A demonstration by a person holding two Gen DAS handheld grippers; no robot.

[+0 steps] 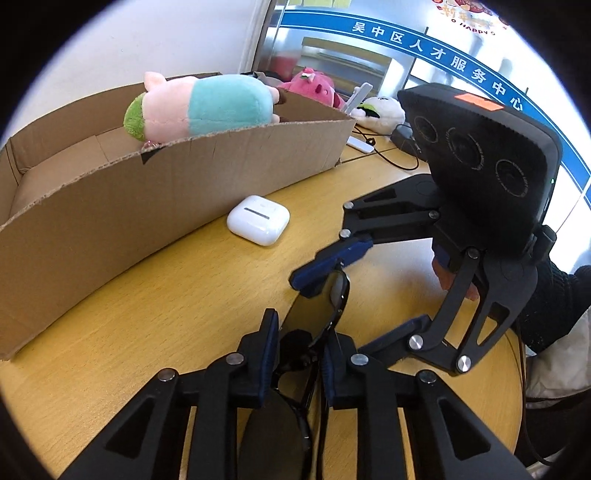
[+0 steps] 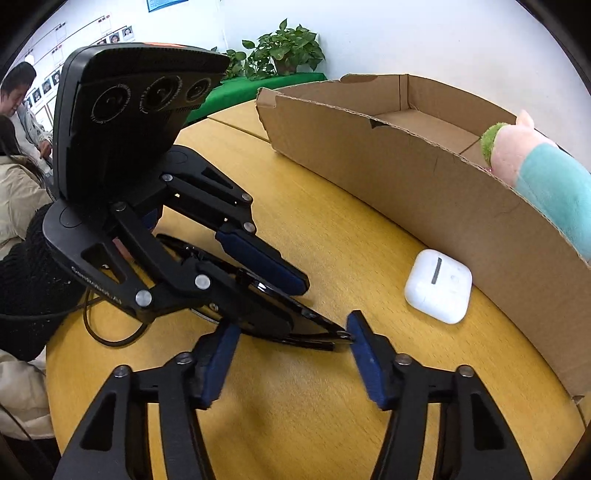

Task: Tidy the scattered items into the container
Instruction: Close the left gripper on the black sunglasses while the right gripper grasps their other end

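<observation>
Sunglasses [image 1: 314, 325]: laid on table [image 1: 166, 295], near box [image 1: 110, 206]. Long axis runs between the 2 grippers. Left gripper [image 1: 299, 354] clamped at bridge; right gripper [image 2: 291, 354] half-open around one end, pads not pressing.

It was an office, apparently a public service centre. A blue banner [image 1: 436, 51] with white Chinese characters ran across glass partitions, staff photo charts [image 2: 110, 33] hung on a white wall, a potted plant [image 2: 284, 51] stood nearby, and people in coats [image 2: 18, 122] waited beside the round wooden counter [image 2: 332, 236].
</observation>
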